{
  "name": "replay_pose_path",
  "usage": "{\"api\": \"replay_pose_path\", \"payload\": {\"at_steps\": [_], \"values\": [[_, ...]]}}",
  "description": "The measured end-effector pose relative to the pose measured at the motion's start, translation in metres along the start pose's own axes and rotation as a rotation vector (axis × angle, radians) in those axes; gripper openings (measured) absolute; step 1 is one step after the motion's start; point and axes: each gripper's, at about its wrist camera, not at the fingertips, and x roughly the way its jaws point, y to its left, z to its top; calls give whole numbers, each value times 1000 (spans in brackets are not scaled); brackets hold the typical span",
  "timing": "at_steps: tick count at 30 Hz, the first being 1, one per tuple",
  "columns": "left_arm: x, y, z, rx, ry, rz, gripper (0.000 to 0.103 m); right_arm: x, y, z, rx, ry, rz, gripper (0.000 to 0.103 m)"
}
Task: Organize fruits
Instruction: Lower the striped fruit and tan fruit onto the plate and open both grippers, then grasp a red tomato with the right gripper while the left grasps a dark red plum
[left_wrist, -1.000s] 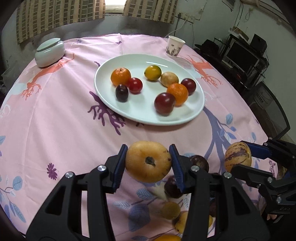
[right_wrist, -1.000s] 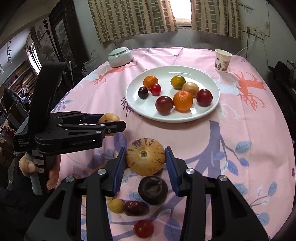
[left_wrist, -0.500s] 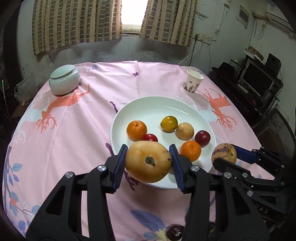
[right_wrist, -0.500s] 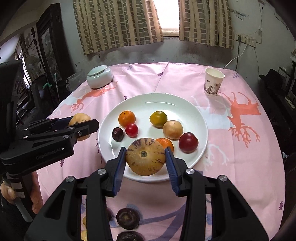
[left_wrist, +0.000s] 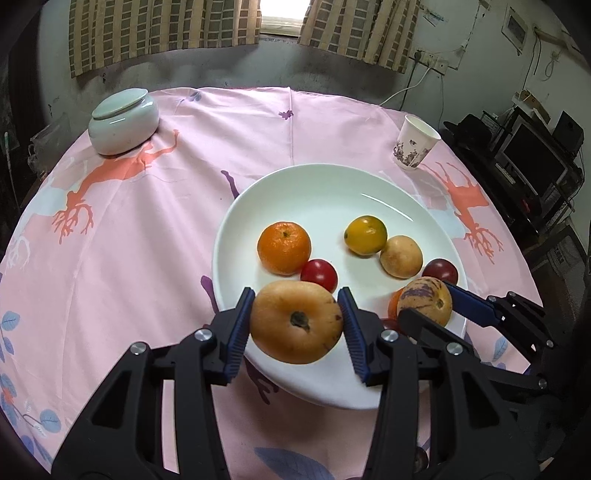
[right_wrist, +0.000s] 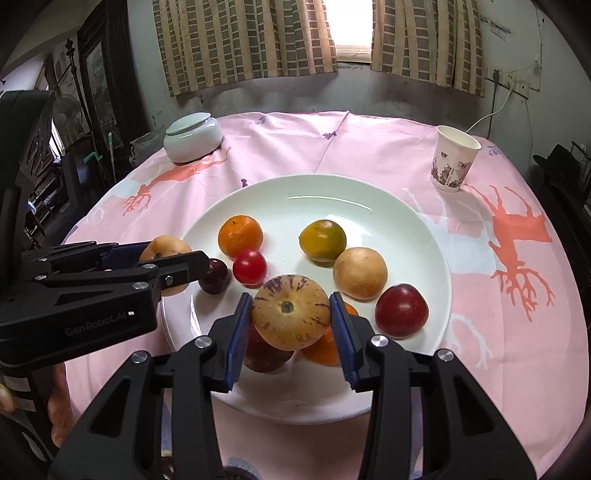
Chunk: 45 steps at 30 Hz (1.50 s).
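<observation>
While my left hand-held gripper (left_wrist: 295, 325) clamps a tan round fruit (left_wrist: 296, 322) over the near rim of the white plate (left_wrist: 325, 192), its dark stem end faces the camera. My right hand-held gripper (right_wrist: 291, 319) pinches a purple-streaked yellow fruit (right_wrist: 291, 312) above the plate's near fruits, calyx towards the camera. Both fruits are squat, with their short axes along the fingers.

We list: plate (right_wrist: 369, 206) at the desk's (right_wrist: 369, 147) centre, fruits on its near half; lidded jar (right_wrist: 192, 138) behind it to the left; paper cup (right_wrist: 453, 158) behind it to the right; curtains (right_wrist: 243, 40) behind the desk.
</observation>
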Motion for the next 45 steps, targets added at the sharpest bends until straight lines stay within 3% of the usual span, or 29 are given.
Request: {"api": "replay_pose_path", "payload": {"at_steps": [3, 5, 6, 8, 21, 26, 29, 32, 40, 42, 43, 44, 45], "values": [[4, 1, 1, -8, 6, 5, 47, 2, 1, 1, -1, -17, -5, 46], [4, 2, 1, -16, 1, -1, 49, 1, 1, 2, -4, -36, -11, 64], [1, 3, 1, -20, -9, -5, 59, -1, 1, 2, -5, -51, -17, 64], [-6, 6, 2, -28, -39, -15, 66, -2, 0, 2, -6, -63, -23, 64], [-48, 10, -18, 19, -92, -28, 69, -40, -12, -21, 55, -54, 20, 64], [-66, 1, -25, 78, -133, -10, 73, -79, -1, -65, 66, 53, 89, 64], [-69, -3, -29, 109, -75, -35, 77, -102, 9, -108, 11, 124, 64, 64], [-73, -11, -42, 158, -5, -114, 78, -119, 10, -146, 36, 198, 44, 64], [-88, -8, -82, 168, -2, -89, 81, -127, 24, -193, 48, 259, 81, 64], [-88, -8, -94, 186, 17, -77, 82, -125, 29, -197, 22, 244, 71, 61], [-86, -10, -102, 204, 29, -71, 82, -124, 31, -197, 12, 240, 70, 52], [-84, -13, -109, 227, 43, -64, 82, -122, 33, -199, 1, 241, 68, 37], [-81, -17, -117, 254, 57, -55, 82, -119, 35, -201, -15, 244, 50, 30]]}}
